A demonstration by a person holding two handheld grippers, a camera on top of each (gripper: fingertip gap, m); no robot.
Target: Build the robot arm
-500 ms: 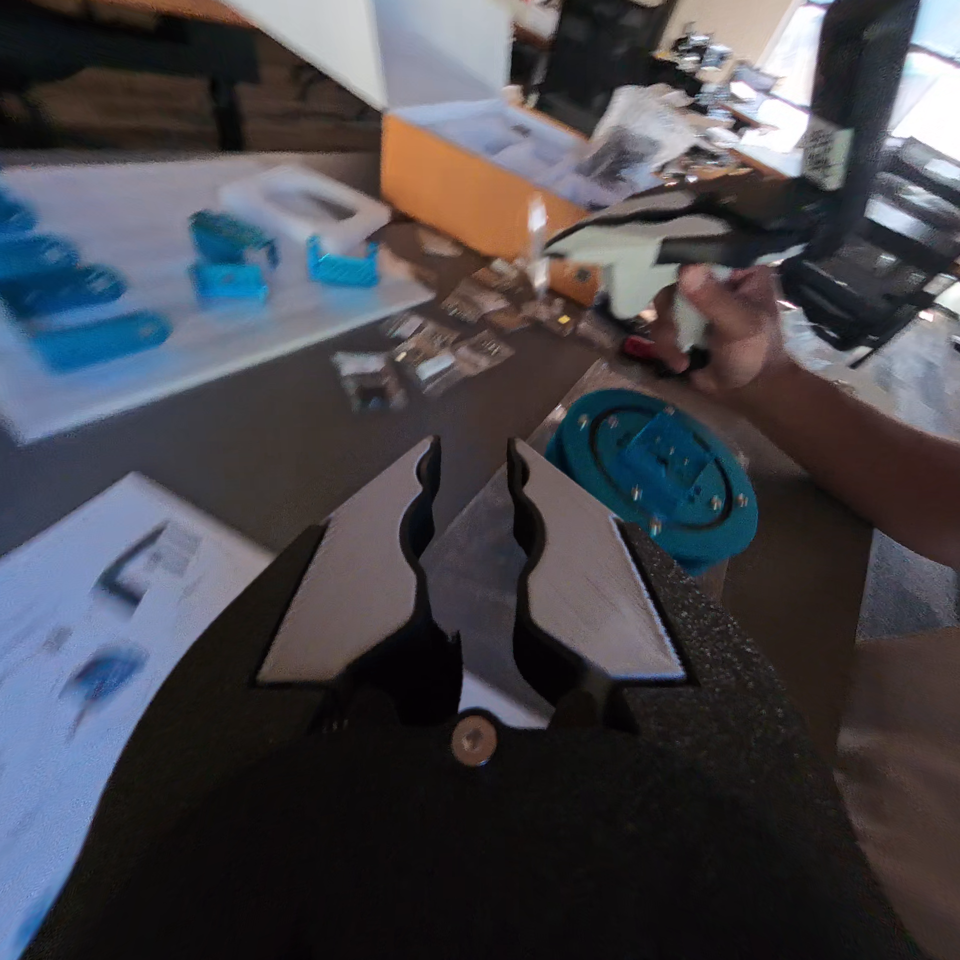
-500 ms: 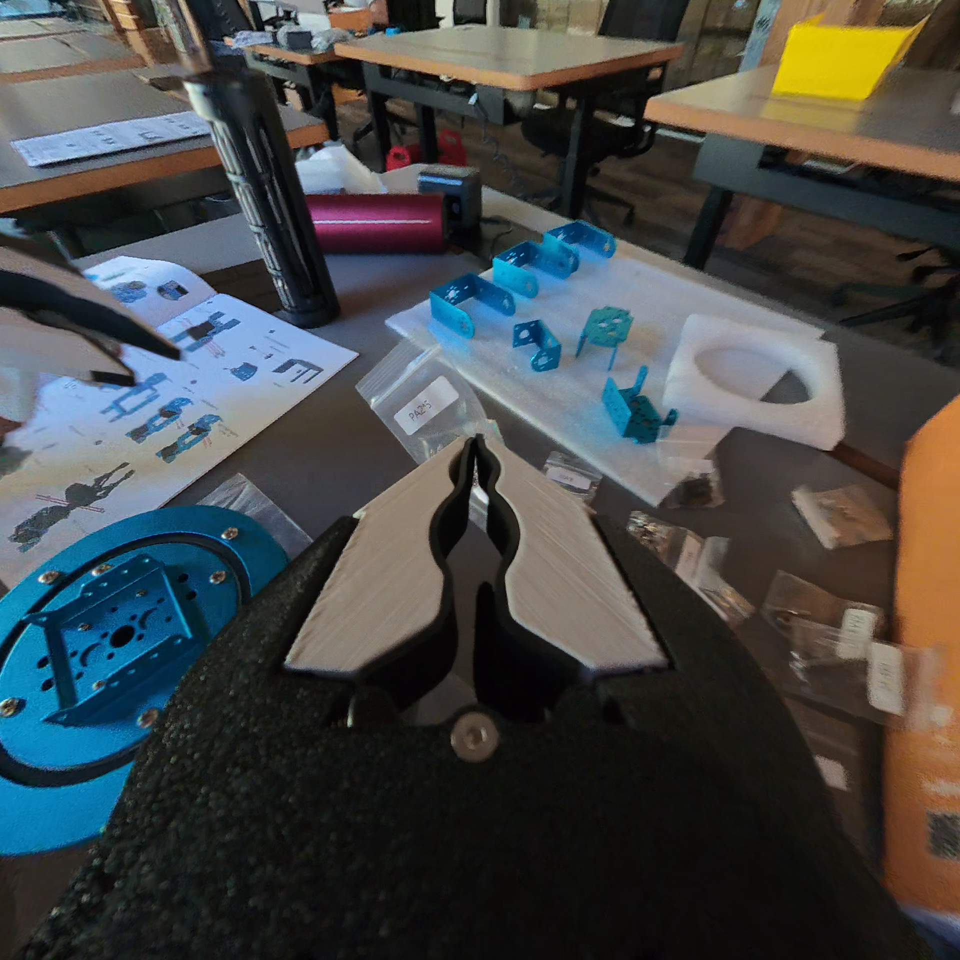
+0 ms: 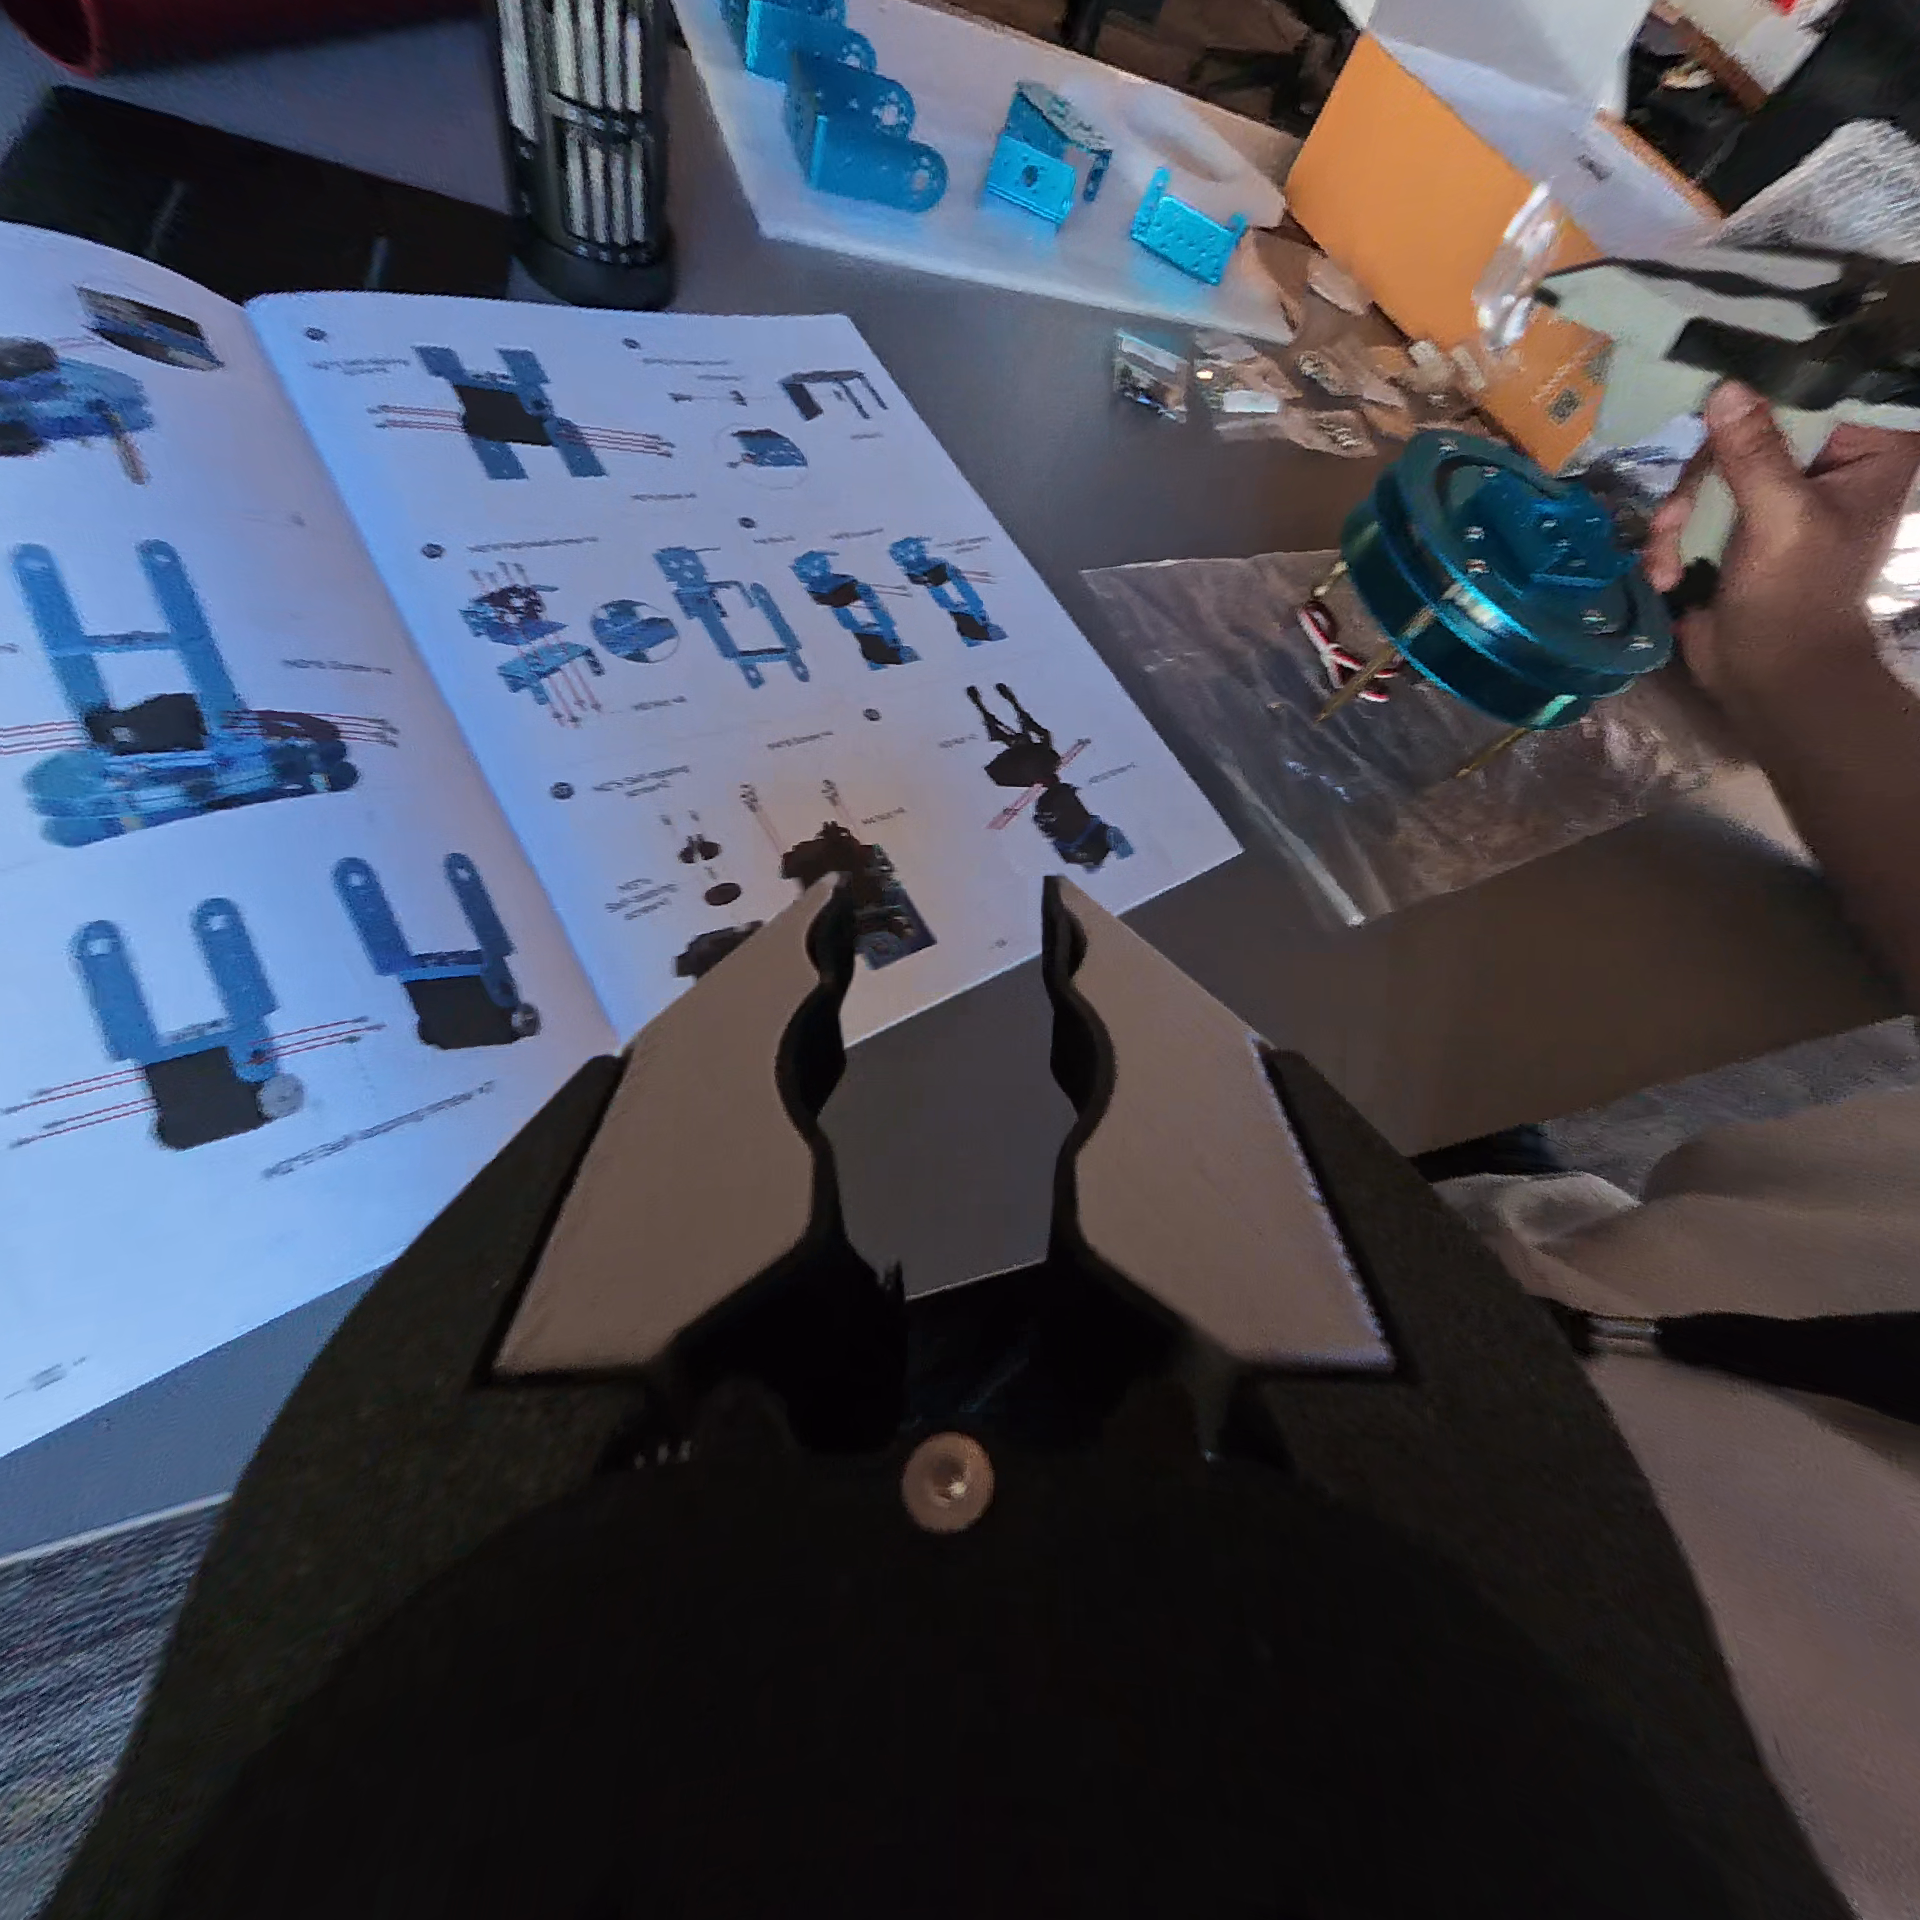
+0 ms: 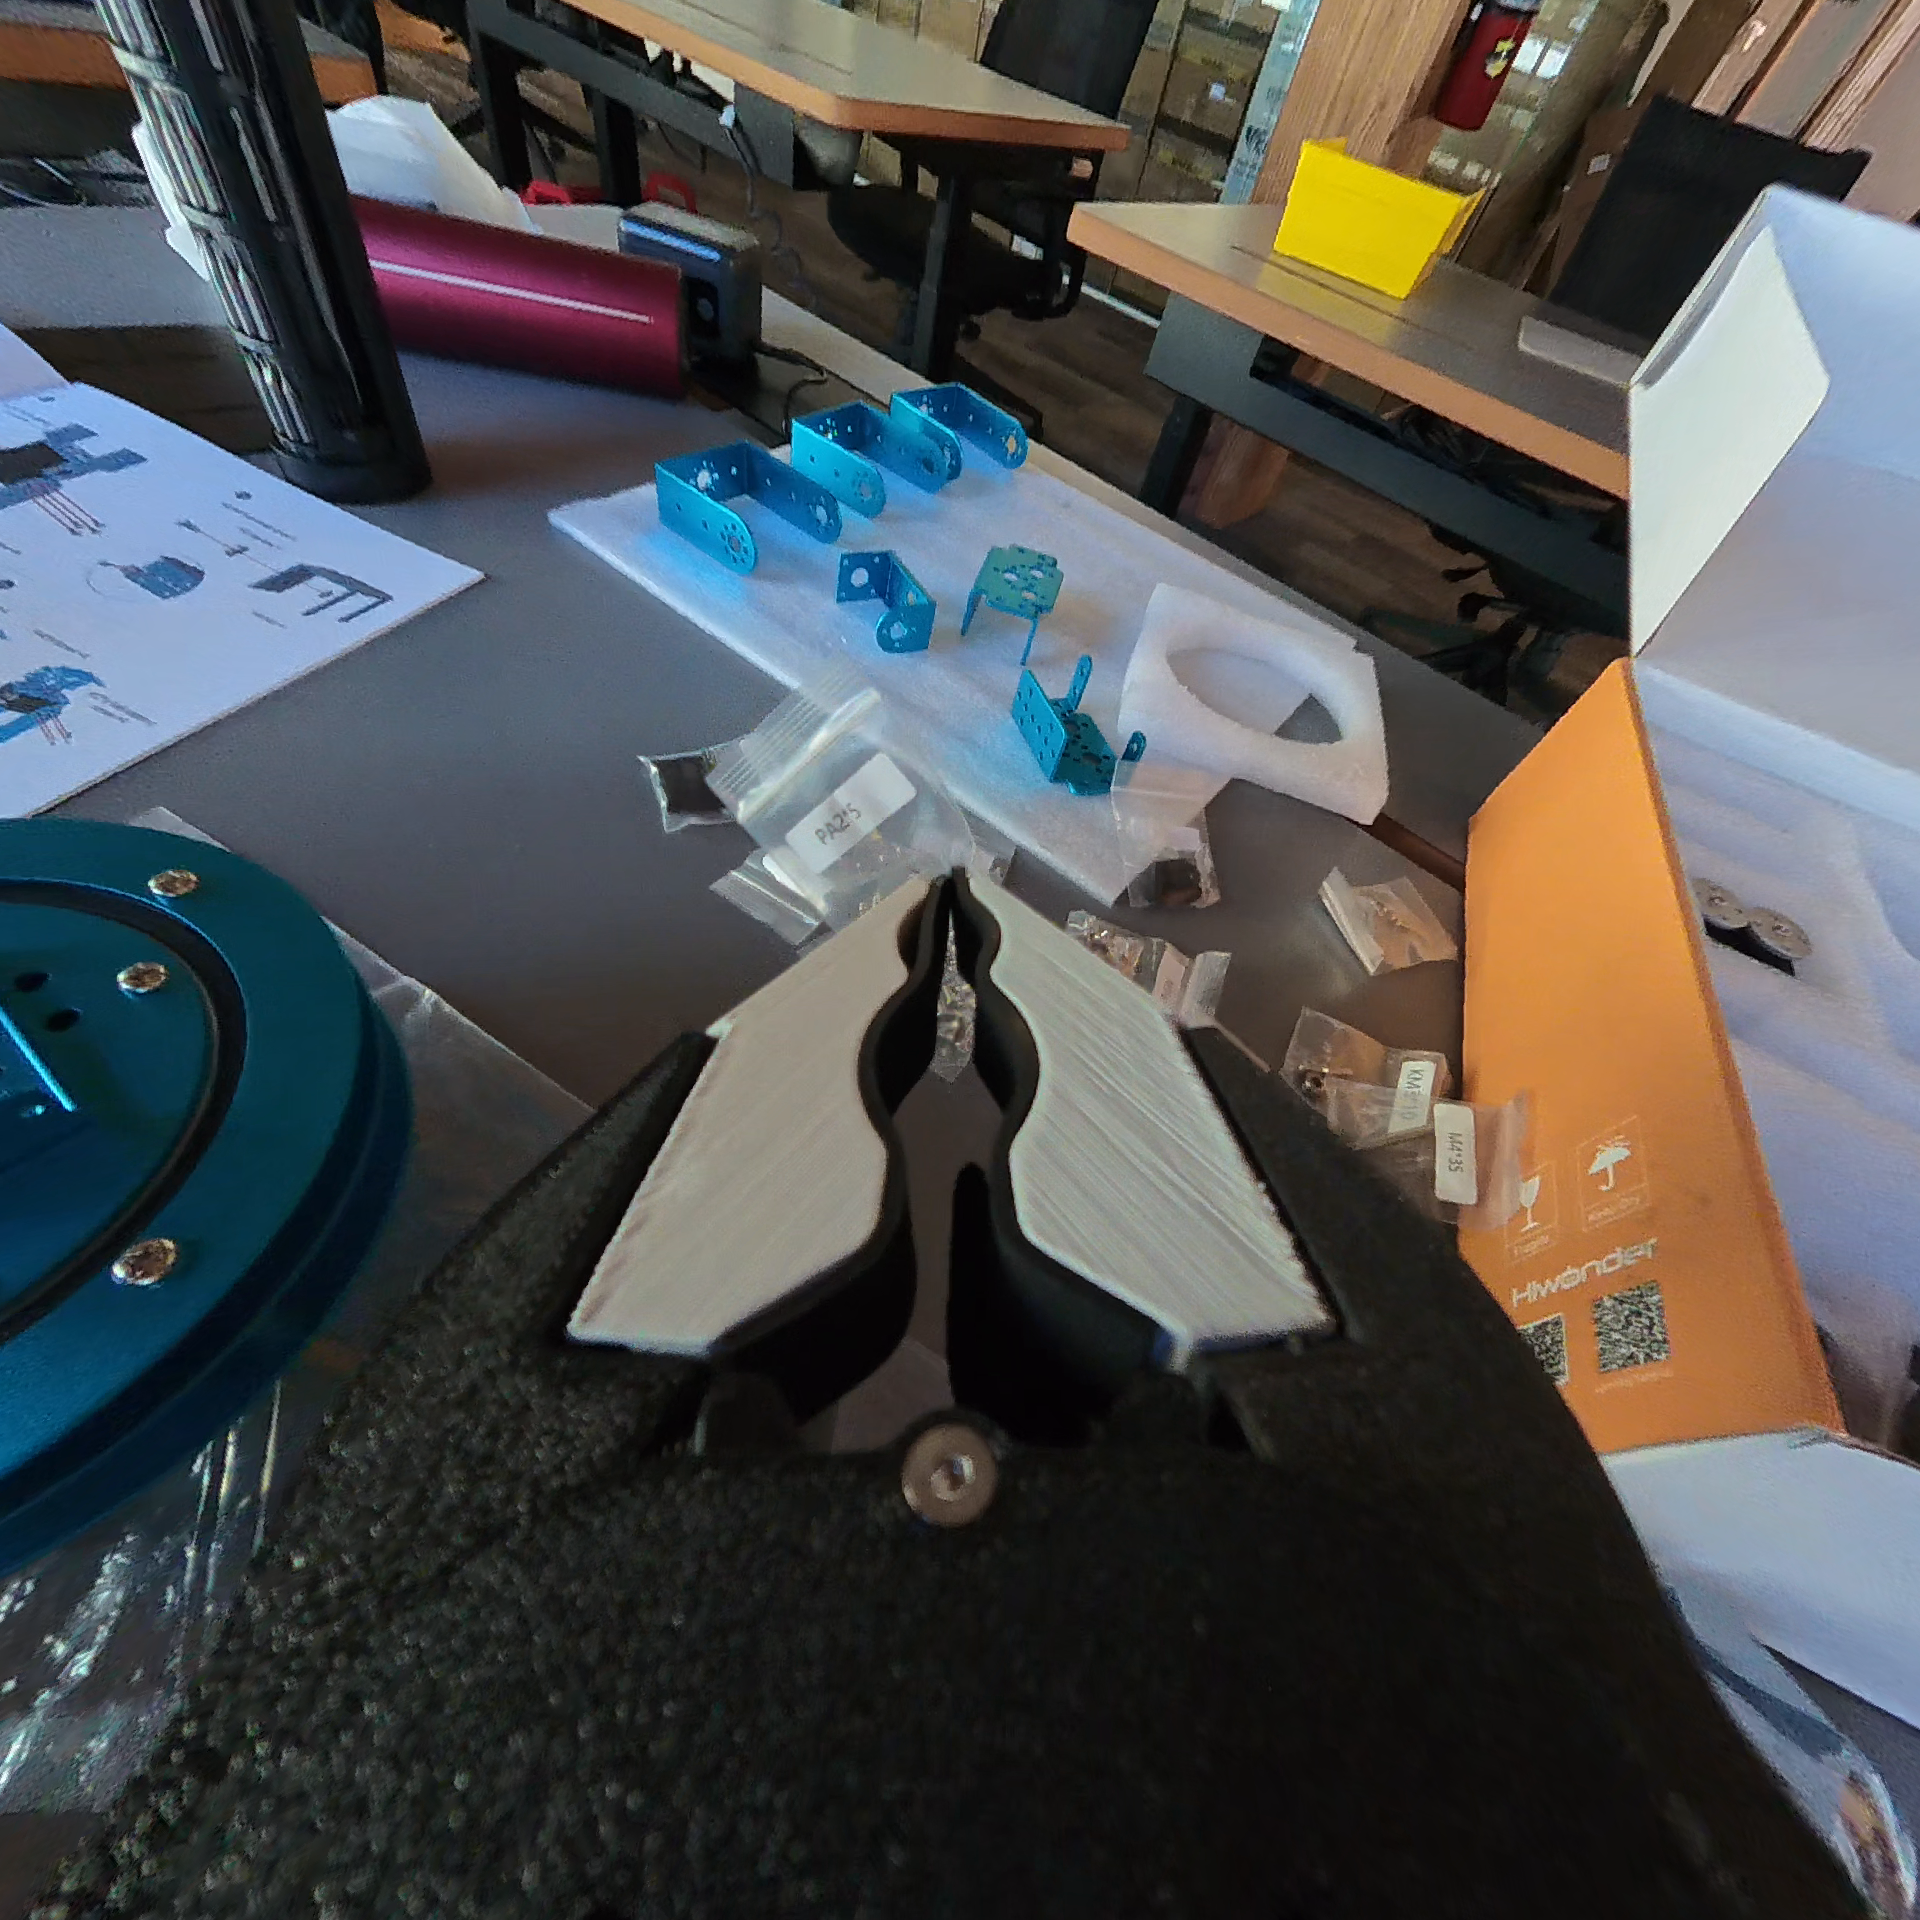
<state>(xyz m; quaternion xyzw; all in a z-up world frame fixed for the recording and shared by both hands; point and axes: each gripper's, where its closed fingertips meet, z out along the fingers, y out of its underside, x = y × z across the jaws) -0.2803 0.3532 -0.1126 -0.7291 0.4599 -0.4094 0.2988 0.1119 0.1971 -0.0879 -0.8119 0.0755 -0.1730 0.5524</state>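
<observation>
Ridged grey jaws: left gripper [image 3: 940,904] spread over glossy booklet [image 3: 436,665], right gripper [image 4: 951,883] pressed together.

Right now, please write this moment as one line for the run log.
left tongs: open, empty, over instruction booklet | right tongs: shut, empty, above small parts bags | blue round base: on plastic bag, beside right tongs

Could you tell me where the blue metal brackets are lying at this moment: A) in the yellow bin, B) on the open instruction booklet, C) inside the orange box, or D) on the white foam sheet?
D: the blue metal brackets sit spread out on the white foam sheet on the grey table, between the open instruction booklet and the orange box.
</observation>
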